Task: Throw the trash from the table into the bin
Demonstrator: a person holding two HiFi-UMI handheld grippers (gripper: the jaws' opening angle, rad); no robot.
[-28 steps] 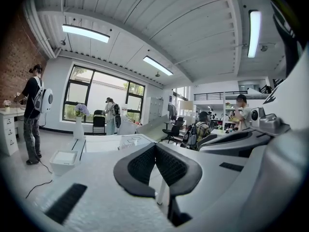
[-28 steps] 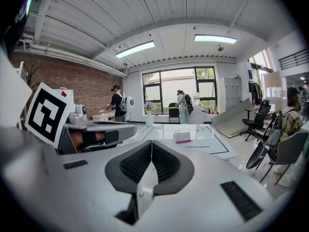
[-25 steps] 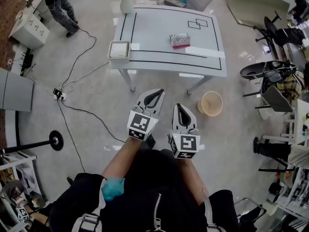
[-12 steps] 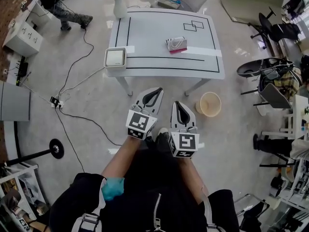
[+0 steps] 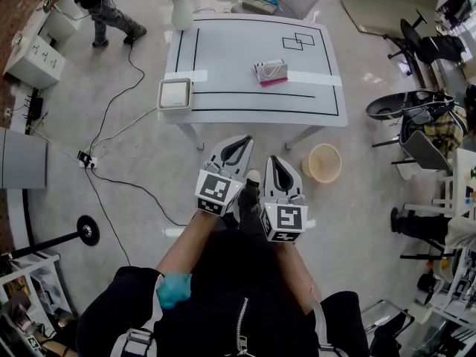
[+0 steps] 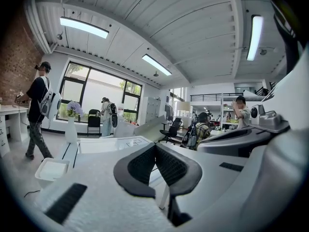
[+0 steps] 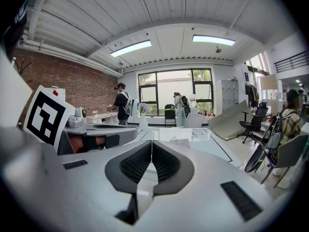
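Observation:
A crumpled white and pink wrapper (image 5: 270, 71) lies on the white table (image 5: 245, 99), right of its middle; it shows small in the right gripper view (image 7: 179, 141). A round beige bin (image 5: 325, 161) stands on the floor by the table's near right leg. My left gripper (image 5: 239, 143) and right gripper (image 5: 277, 163) are held side by side short of the table's near edge, above the floor. Both are shut with nothing between the pads, as the left gripper view (image 6: 155, 145) and the right gripper view (image 7: 151, 142) show.
A white square box (image 5: 175, 94) sits on the table's near left corner and a vase of flowers (image 5: 181, 7) at its far left. Cables (image 5: 111, 121) run across the floor at left. Office chairs (image 5: 416, 121) crowd the right. A person (image 5: 104, 6) stands far left.
The table and bin have drawn nearer in the head view. Both grippers, still shut, have moved toward the table together. The person at far left has shifted.

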